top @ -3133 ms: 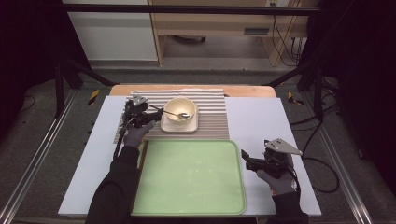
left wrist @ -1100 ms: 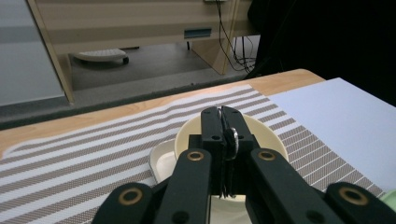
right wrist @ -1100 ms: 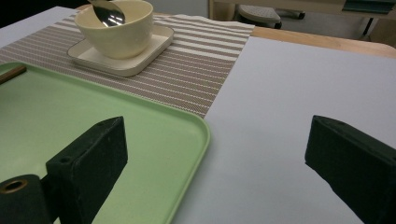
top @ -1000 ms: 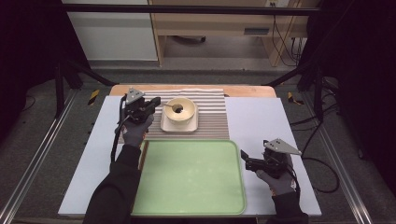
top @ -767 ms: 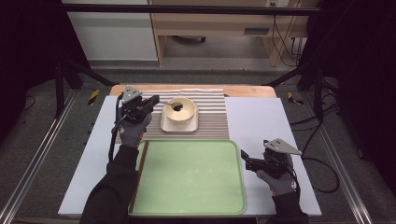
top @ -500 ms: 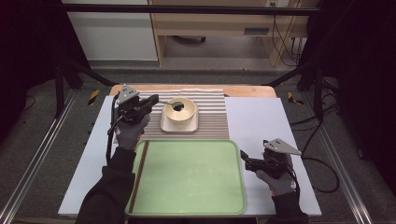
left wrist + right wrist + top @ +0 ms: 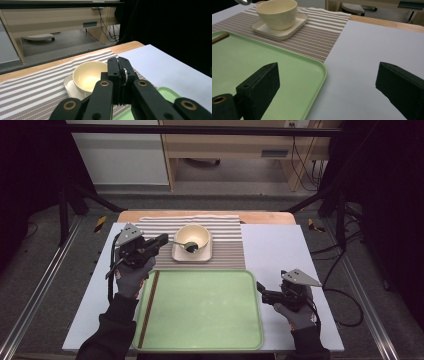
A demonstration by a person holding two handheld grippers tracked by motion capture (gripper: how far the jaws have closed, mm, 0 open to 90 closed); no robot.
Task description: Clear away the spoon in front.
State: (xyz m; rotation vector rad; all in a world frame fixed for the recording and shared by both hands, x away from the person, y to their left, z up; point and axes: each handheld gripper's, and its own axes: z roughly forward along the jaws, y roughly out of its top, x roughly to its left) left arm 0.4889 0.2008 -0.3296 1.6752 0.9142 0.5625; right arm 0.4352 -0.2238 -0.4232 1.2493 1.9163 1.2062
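In the high view my left gripper (image 7: 164,239) sits left of a cream bowl (image 7: 192,235) and is shut on the handle of a metal spoon (image 7: 190,246). The spoon's head hangs at the bowl's near-left rim. The left gripper view has the jaws (image 7: 120,65) pressed together on the thin metal handle, with the bowl (image 7: 87,77) just beyond. The bowl stands on a square cream saucer (image 7: 192,255). My right gripper (image 7: 260,290) rests open at the right edge of the green tray (image 7: 210,315); nothing lies between its jaws (image 7: 324,82).
A striped placemat (image 7: 227,245) lies under the saucer at the back of the white table (image 7: 280,250). Brown chopsticks (image 7: 149,307) lie along the tray's left side. A wooden edge (image 7: 260,217) runs behind the placemat.
The left gripper has drawn back to the left, away from the bowl, with the spoon in it. The right gripper has not moved.
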